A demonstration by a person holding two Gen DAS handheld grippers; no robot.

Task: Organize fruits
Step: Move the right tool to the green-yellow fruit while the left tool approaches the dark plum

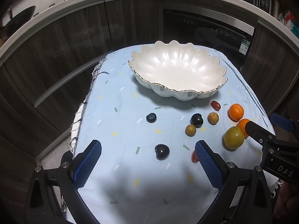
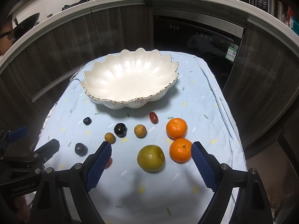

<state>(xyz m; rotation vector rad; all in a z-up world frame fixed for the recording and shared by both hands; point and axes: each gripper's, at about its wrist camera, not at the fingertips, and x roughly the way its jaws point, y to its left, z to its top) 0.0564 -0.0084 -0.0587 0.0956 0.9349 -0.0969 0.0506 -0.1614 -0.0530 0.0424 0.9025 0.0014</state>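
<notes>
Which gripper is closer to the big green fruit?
The right gripper: the green fruit lies between its open fingers. The left gripper is over by a dark plum, with the green fruit off to its right.

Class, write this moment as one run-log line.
stage: not started | bowl: empty | fruits: all on cloth | left gripper: open, above dark plum | right gripper: open, around green citrus

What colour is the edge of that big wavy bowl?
The bowl is pearly white with a thin gold line along its scalloped rim, clearest in the right wrist view.
</notes>
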